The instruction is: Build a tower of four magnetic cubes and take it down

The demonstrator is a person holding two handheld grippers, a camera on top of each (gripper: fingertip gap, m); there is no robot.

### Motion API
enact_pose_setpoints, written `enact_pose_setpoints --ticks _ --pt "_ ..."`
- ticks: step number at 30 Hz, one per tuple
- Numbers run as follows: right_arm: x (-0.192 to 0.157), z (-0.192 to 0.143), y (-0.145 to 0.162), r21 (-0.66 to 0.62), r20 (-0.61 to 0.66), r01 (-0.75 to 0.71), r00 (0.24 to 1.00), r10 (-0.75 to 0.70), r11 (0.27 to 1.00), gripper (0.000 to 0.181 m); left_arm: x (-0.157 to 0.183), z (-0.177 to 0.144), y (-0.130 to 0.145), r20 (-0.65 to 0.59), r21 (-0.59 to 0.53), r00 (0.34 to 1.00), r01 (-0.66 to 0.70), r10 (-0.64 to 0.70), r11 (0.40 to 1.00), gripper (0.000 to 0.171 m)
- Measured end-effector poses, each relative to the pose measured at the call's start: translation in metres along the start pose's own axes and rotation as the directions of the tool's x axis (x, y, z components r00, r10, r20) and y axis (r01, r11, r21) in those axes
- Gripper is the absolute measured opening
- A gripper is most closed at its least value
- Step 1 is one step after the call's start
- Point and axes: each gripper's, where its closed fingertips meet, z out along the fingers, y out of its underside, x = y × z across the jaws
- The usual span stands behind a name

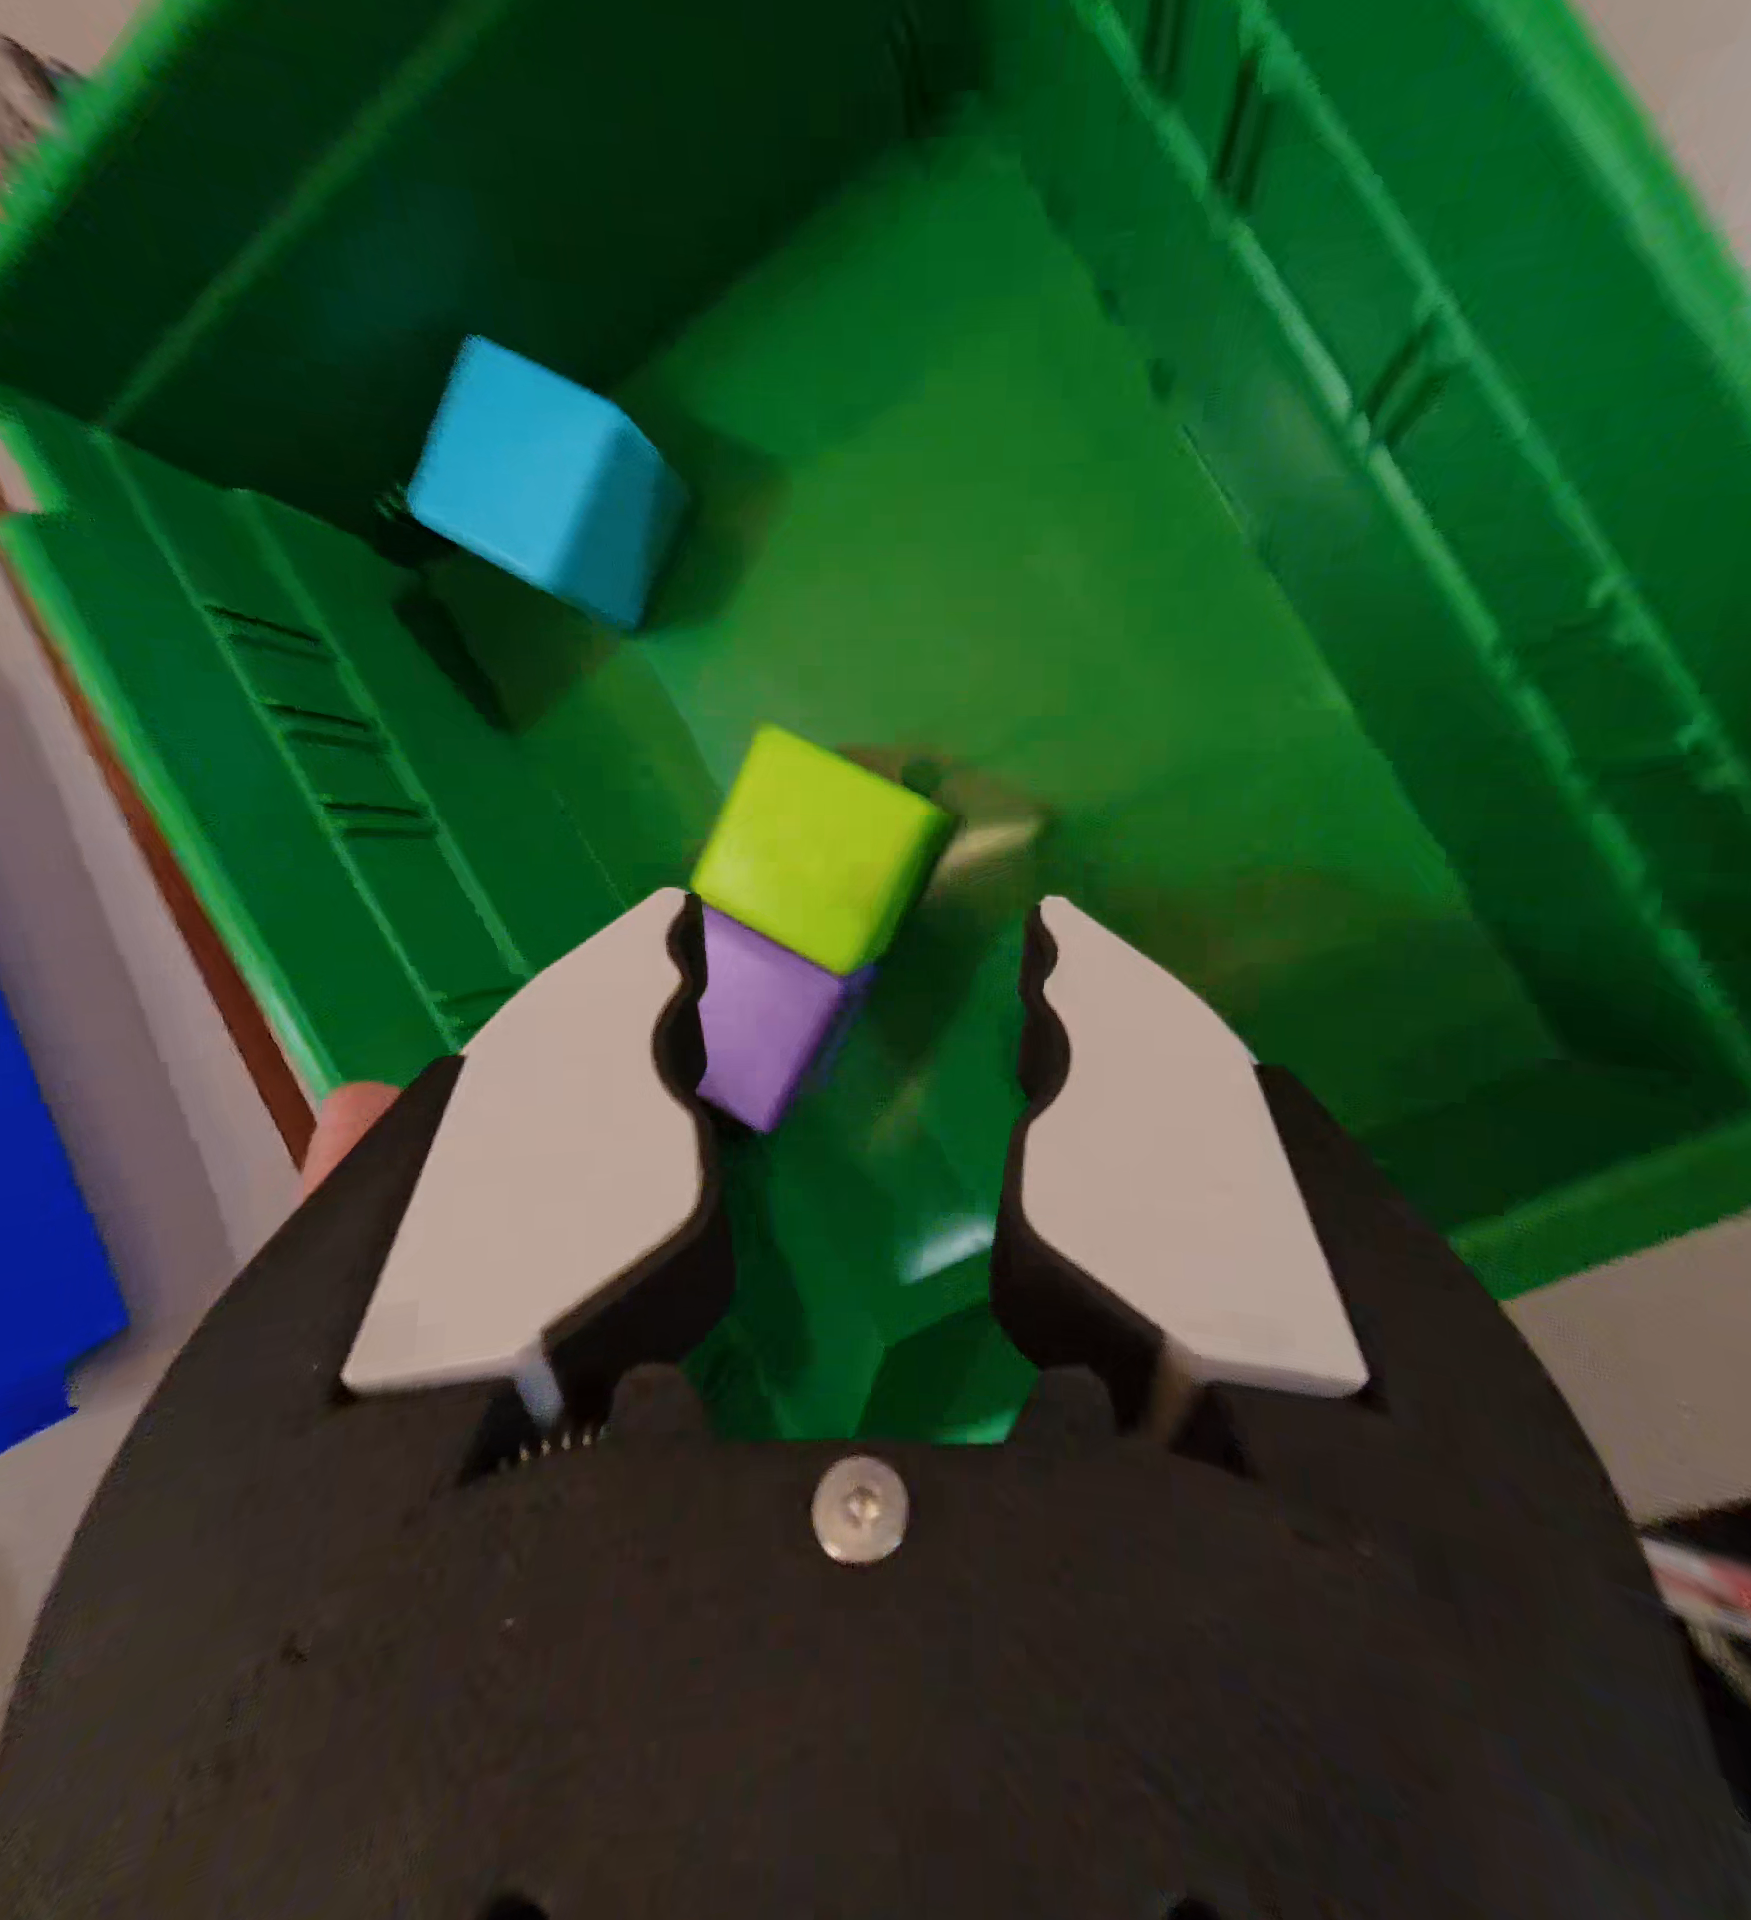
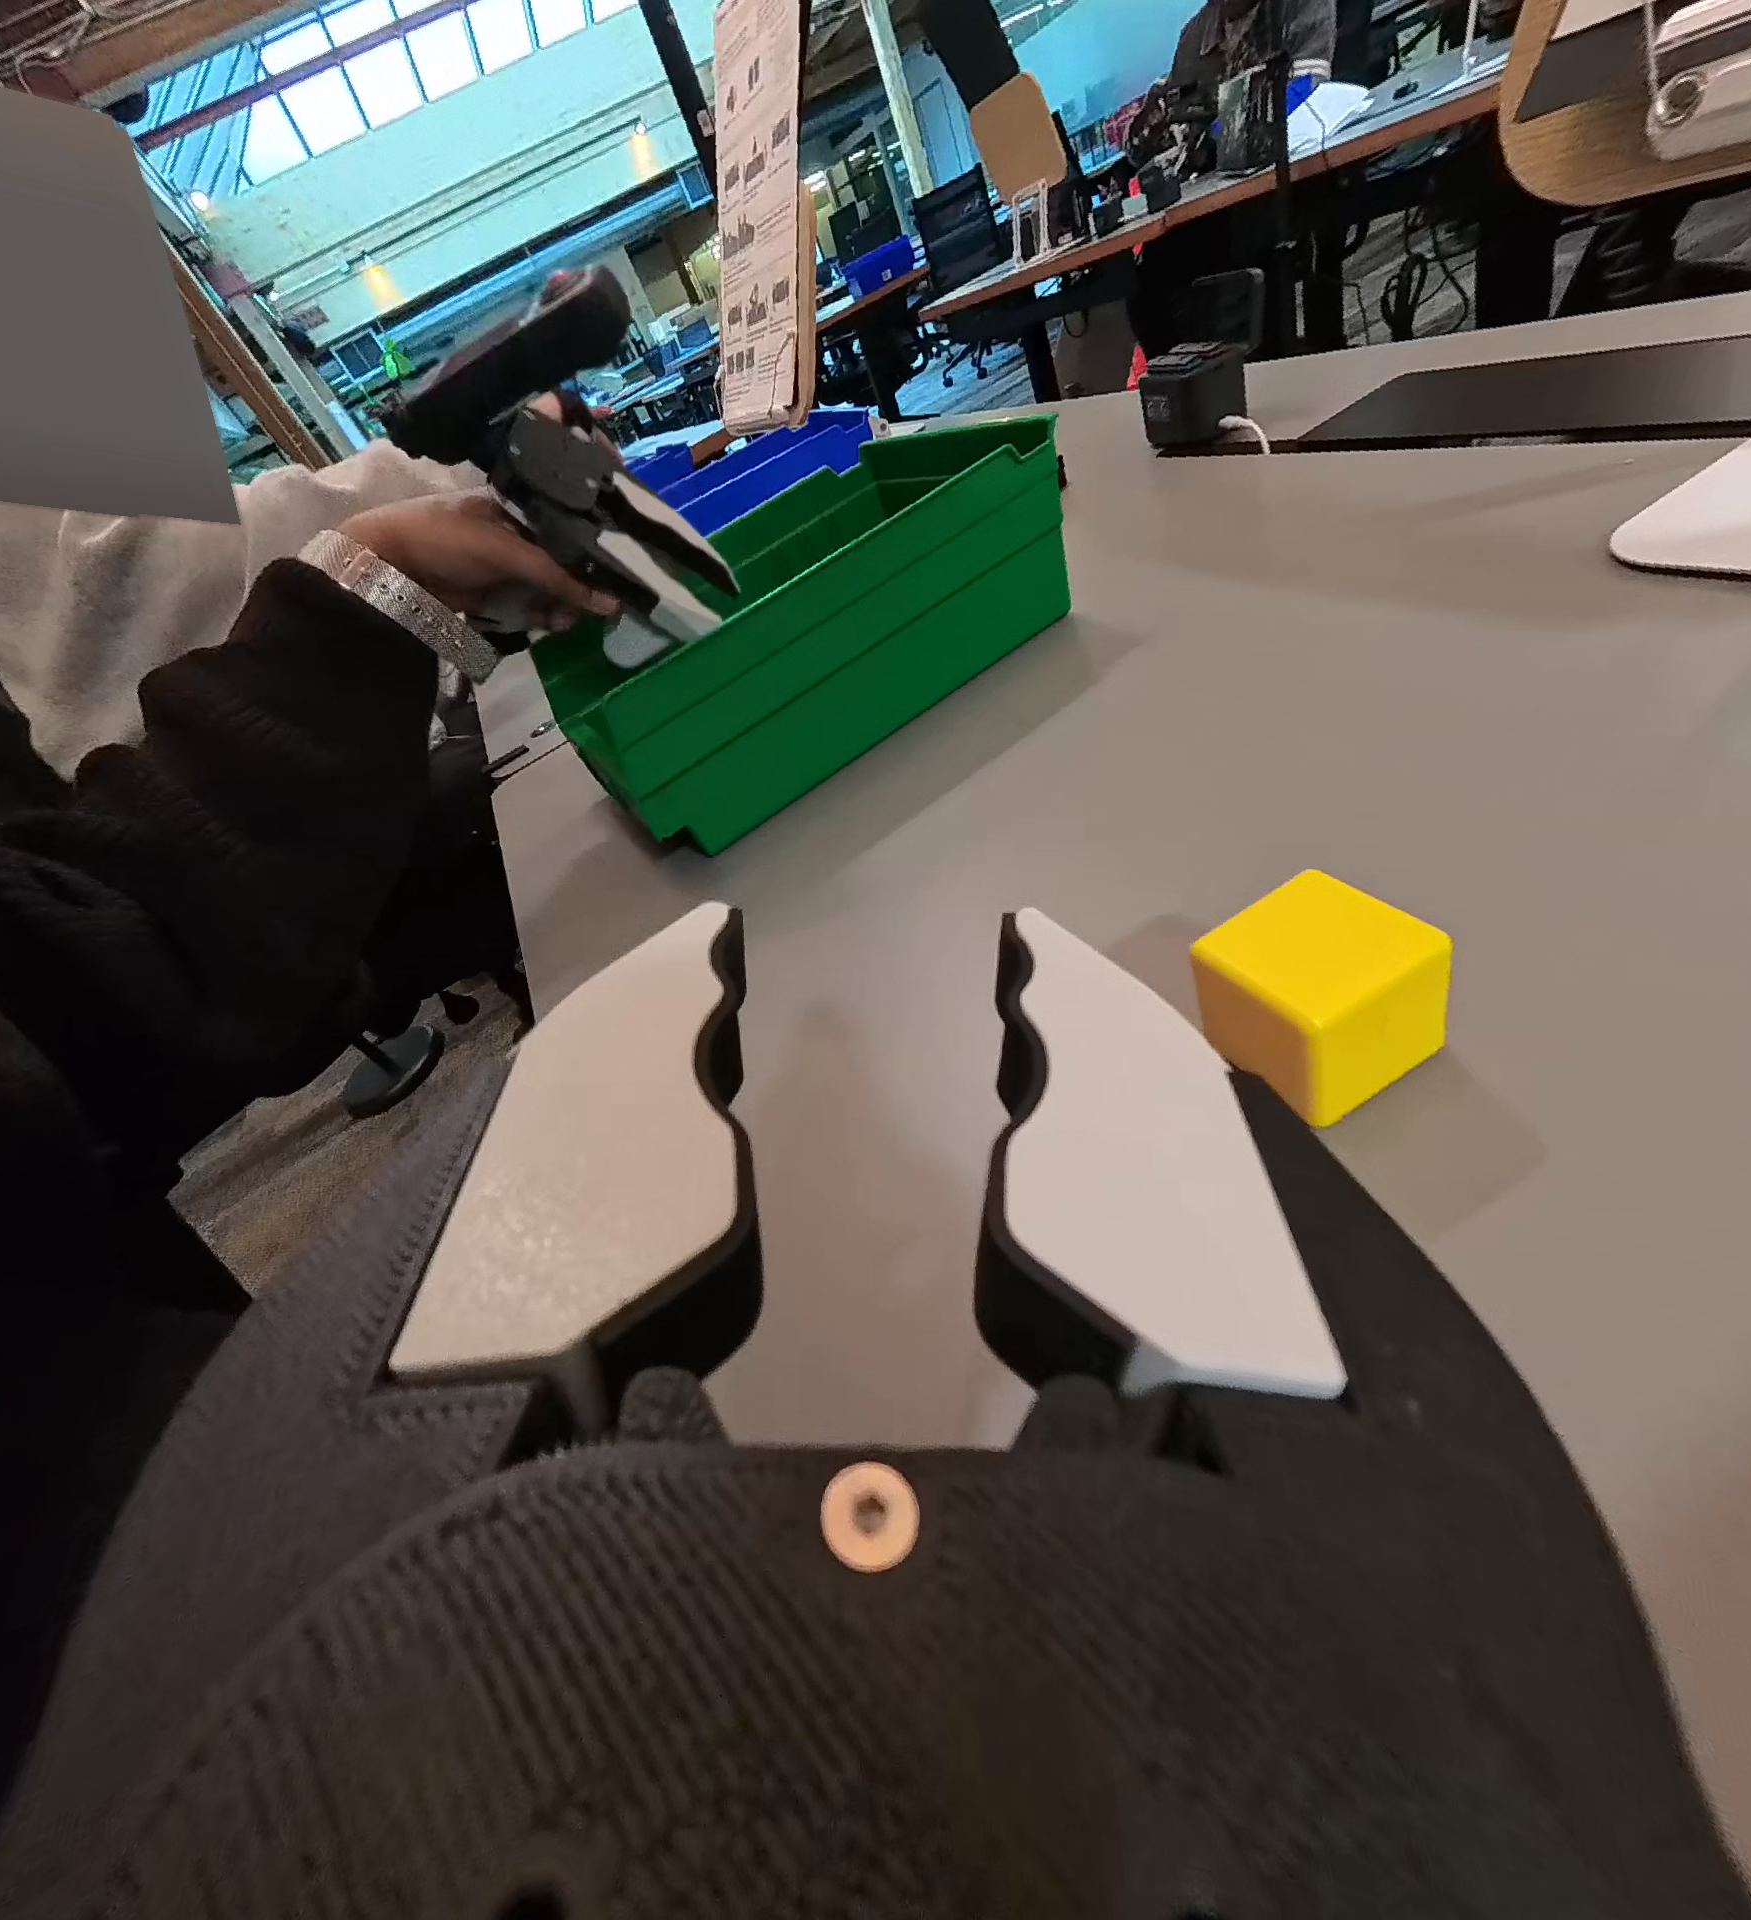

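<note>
Left black two-finger gripper with pale grey finger plates (image 1: pixel 855 914), also seen from the right wrist view (image 2: pixel 689 597): pitched steeply downward, jaws spread wide, nothing clamped between them. Hand (image 2: pixel 481 556) wraps its grip from below; wrist wears a silver mesh band, black knit sleeve behind. Right black ribbed gripper with pale grey finger plates (image 2: pixel 871 925): held low and roughly level, jaws parted, gap bare.

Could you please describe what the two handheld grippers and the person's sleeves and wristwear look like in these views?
Both the left gripper and right gripper have ribbed black printed bodies, a silver screw at the centre, and two pale grey fingers with wavy black inner pads. No cables show. The person wears a black knit sleeve and a silvery mesh wristband.
</note>
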Motion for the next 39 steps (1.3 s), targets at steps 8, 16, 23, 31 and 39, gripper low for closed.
enact_pose_setpoints --ticks 8,16,23,31,39 --pt "-0.004 0.008 0.003 -0.020 0.023 -0.005 1.000 0.005 1.000 0.047 -0.008 0.028 0.032 0.073 -0.181 0.986 -0.137 0.152 0.974 0.063" --pt "-0.006 0.007 0.005 -0.033 0.031 0.003 1.000 -0.002 0.999 0.047 -0.008 0.034 0.027 0.083 -0.147 0.989 -0.111 0.124 0.983 0.075" --pt "-0.008 0.008 0.007 -0.042 0.039 0.009 0.999 -0.008 0.999 0.047 0.018 0.017 0.026 -0.063 -0.167 0.995 -0.087 0.077 0.982 0.067" --pt "-0.032 0.033 -0.005 -0.058 0.110 0.088 0.991 -0.082 0.994 0.041 -0.013 0.005 0.028 0.071 -0.166 0.988 -0.125 0.138 0.978 0.065" --pt "-0.089 0.172 -0.047 -0.133 0.329 0.463 0.855 -0.402 0.876 0.060 -0.019 0.001 0.022 -0.016 0.013 1.000 -0.002 0.002 1.000 0.003"
